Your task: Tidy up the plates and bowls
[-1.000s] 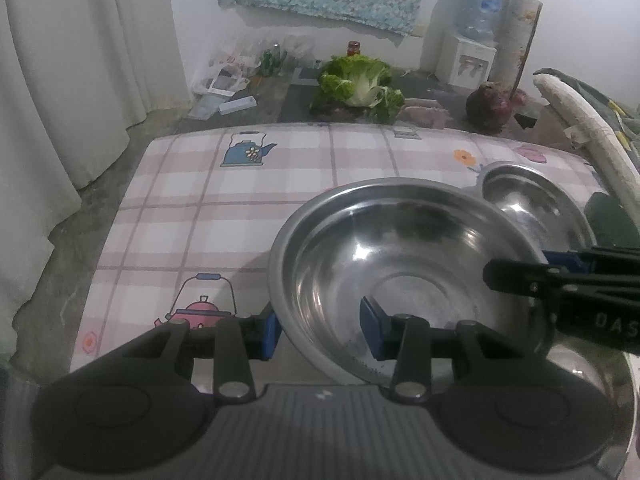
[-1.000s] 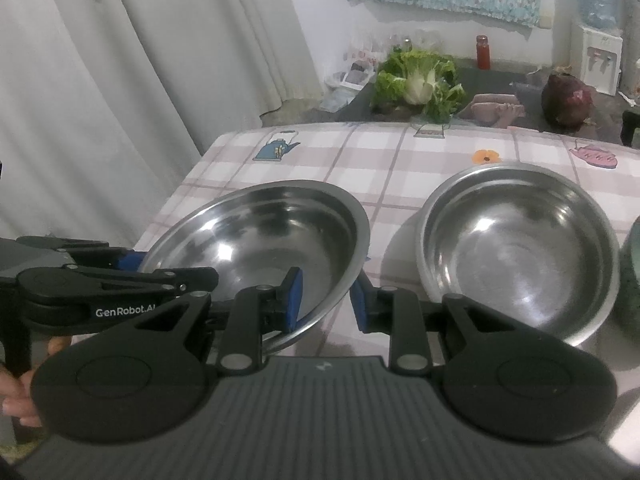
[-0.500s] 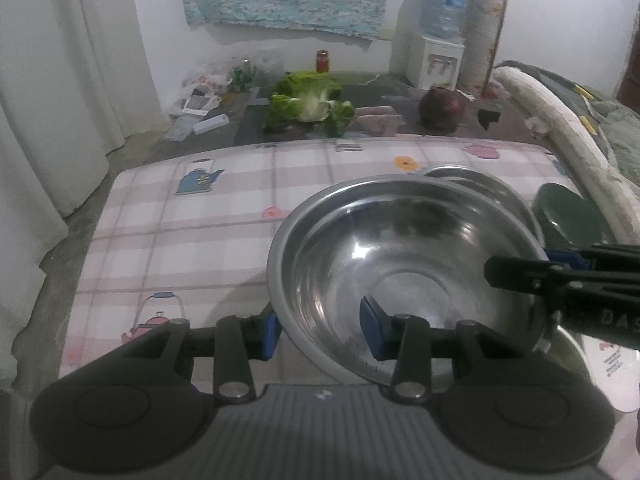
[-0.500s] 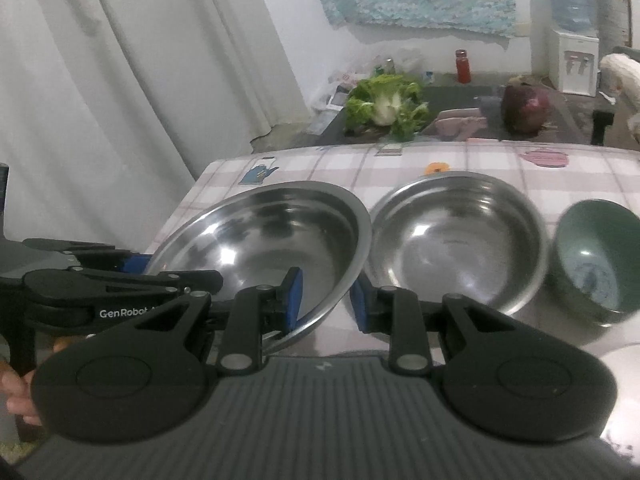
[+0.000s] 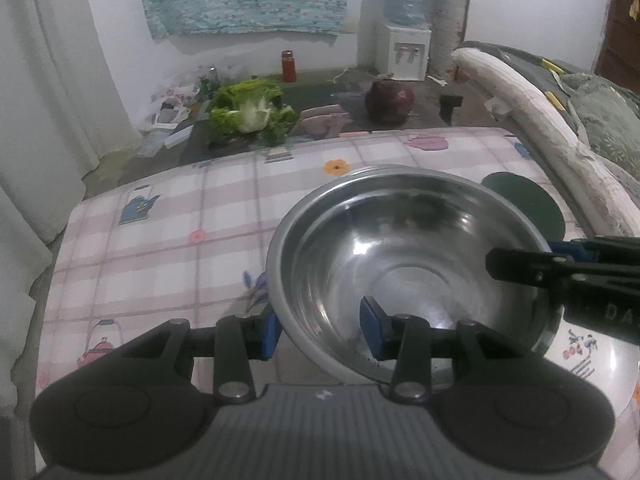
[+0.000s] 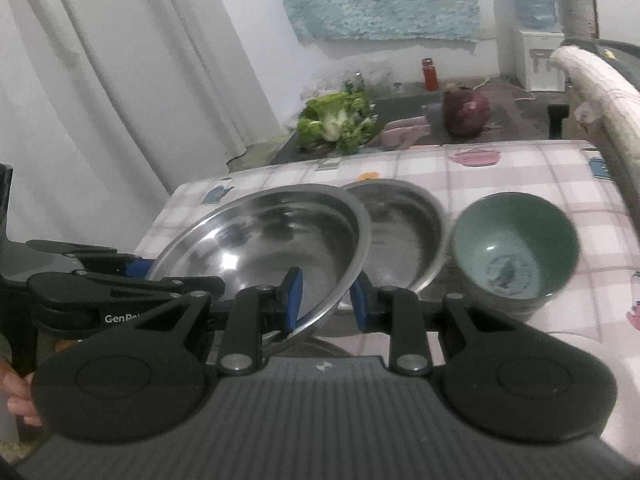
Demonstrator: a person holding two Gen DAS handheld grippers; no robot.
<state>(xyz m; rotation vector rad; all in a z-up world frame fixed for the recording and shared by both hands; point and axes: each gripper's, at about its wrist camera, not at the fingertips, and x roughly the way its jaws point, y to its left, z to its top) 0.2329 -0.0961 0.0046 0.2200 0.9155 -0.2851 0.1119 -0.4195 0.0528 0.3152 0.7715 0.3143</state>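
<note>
Both grippers hold one large steel bowl (image 5: 404, 248) by its rim, lifted above the table. My left gripper (image 5: 318, 330) is shut on its near-left rim. My right gripper (image 6: 325, 298) is shut on its right rim; the bowl (image 6: 260, 244) tilts in the right wrist view. A second steel bowl (image 6: 404, 232) rests on the table just behind and right of it, partly covered; only its far rim (image 5: 372, 169) shows in the left wrist view. A green ceramic bowl (image 6: 516, 248) stands to the right, also in the left wrist view (image 5: 524, 204).
The table has a pink checked cloth (image 5: 168, 232). A white plate (image 6: 608, 364) lies at the near right. On the floor beyond are a cabbage (image 5: 250, 114), a dark red cabbage (image 5: 390, 100) and a red jar (image 5: 289, 66). A rolled mattress (image 5: 540, 120) borders the right side.
Both grippers carried the large steel bowl to the right, so it now overlaps the second steel bowl. The green bowl came into fuller view at the right.
</note>
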